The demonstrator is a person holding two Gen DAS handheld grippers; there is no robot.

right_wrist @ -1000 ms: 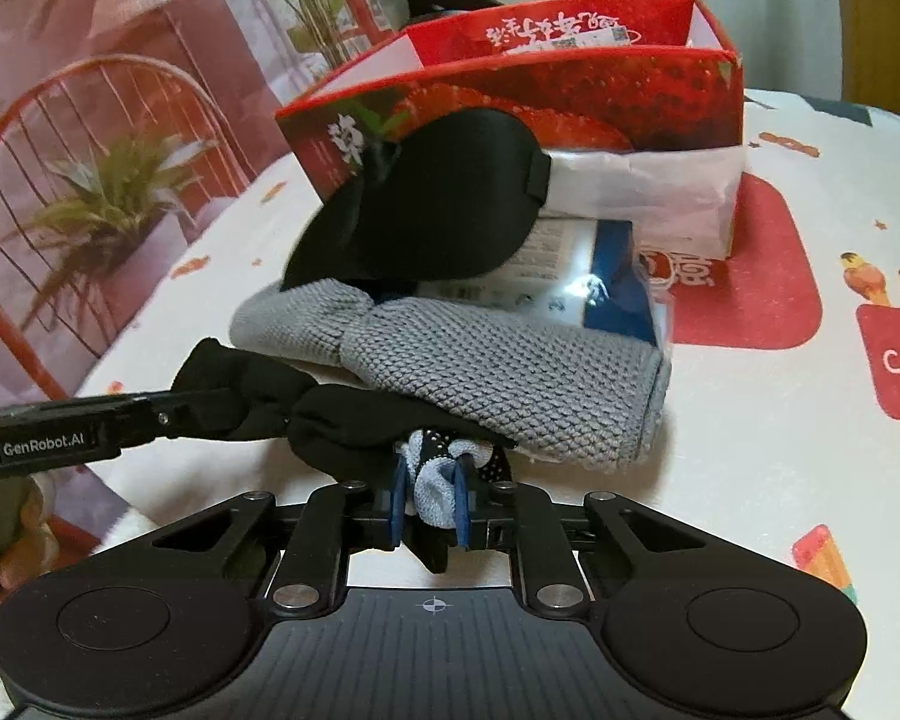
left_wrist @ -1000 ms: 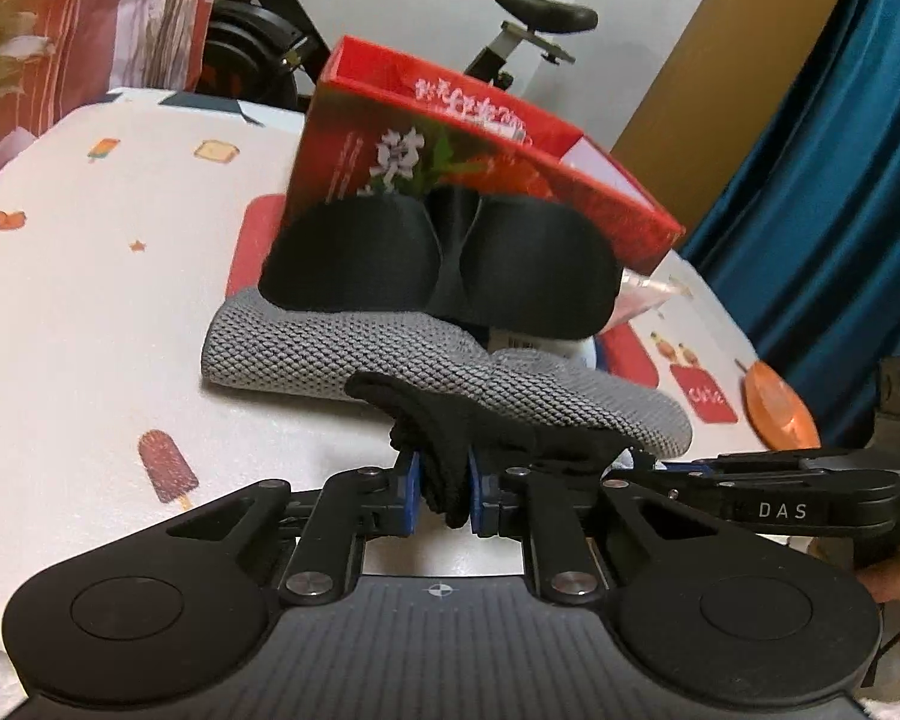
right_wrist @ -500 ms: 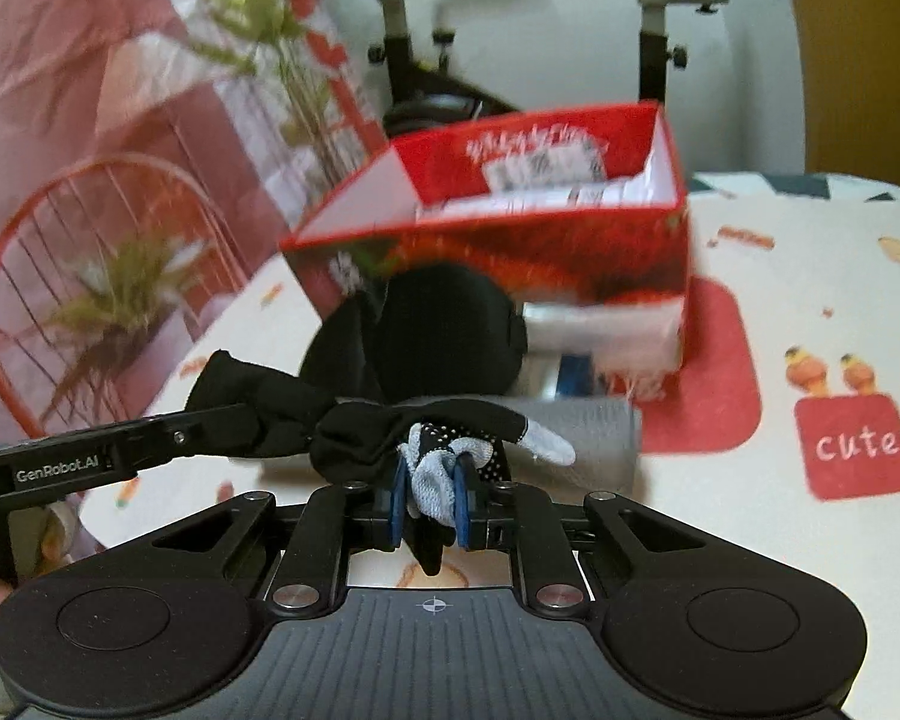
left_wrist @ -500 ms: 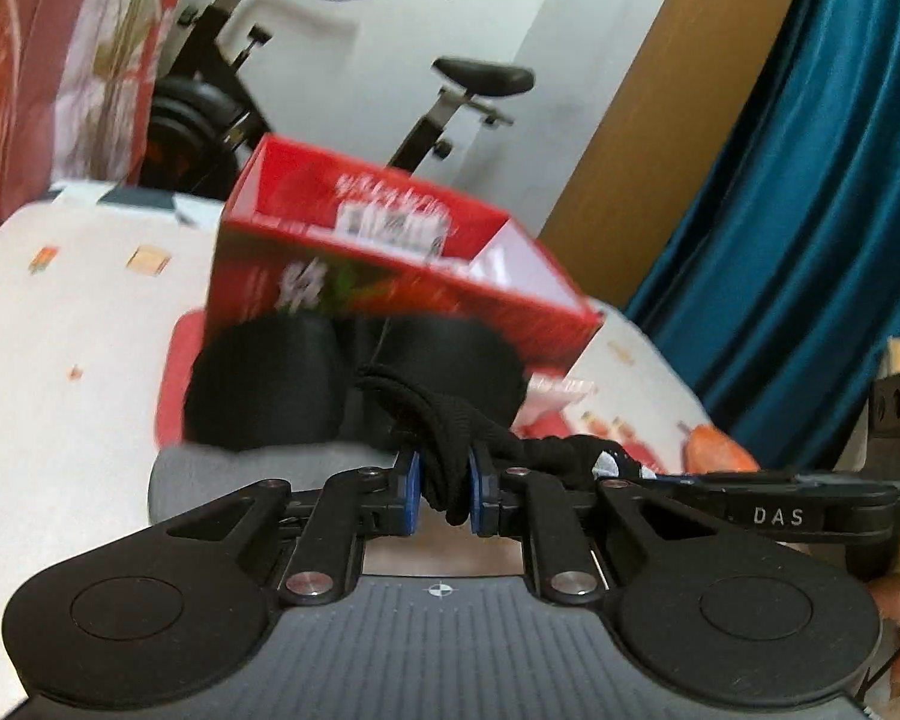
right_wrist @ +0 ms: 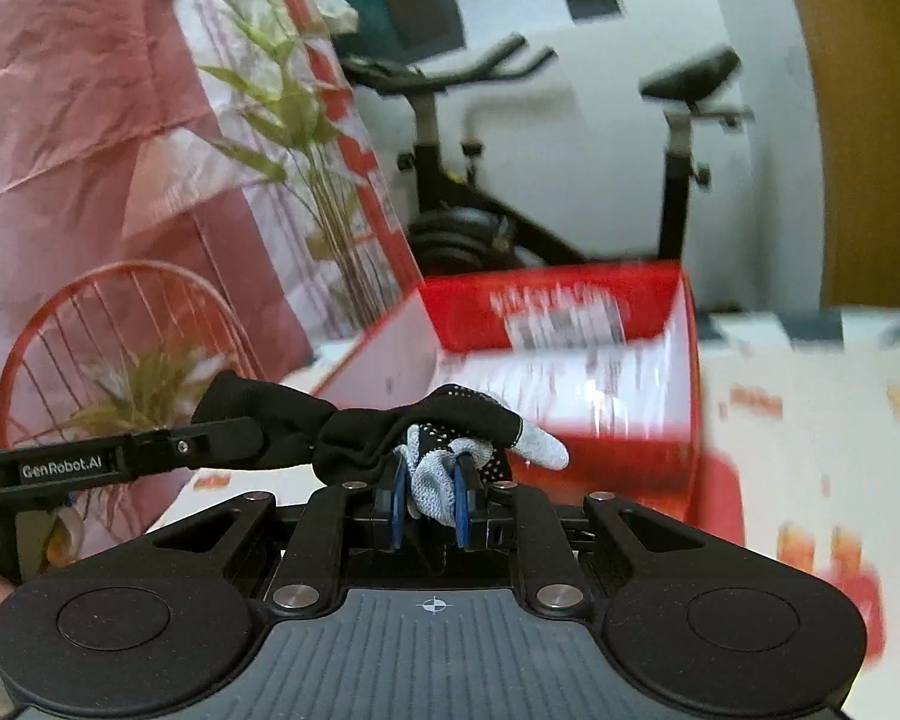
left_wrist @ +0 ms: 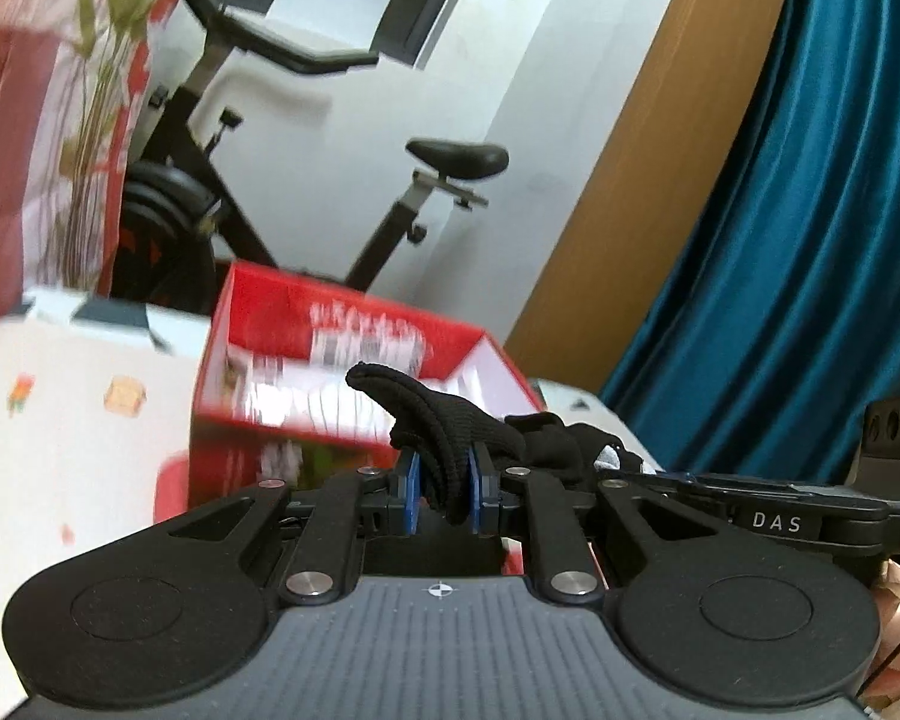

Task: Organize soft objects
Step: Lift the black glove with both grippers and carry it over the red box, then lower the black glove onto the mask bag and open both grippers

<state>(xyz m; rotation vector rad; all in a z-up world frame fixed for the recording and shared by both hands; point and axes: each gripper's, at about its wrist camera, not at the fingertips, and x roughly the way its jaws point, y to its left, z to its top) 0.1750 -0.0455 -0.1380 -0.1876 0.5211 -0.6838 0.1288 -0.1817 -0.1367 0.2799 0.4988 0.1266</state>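
While the red box (left_wrist: 354, 360) is blurred, a black glove (right_wrist: 390, 438) is clamped by the left gripper (left_wrist: 444, 495) and the right gripper (right_wrist: 429, 495).

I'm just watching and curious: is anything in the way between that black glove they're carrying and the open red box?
Nothing visible blocks it. The black glove hangs stretched between the left hand-held gripper and the right hand-held gripper, with the red box open just beyond. The view is blurred, though.
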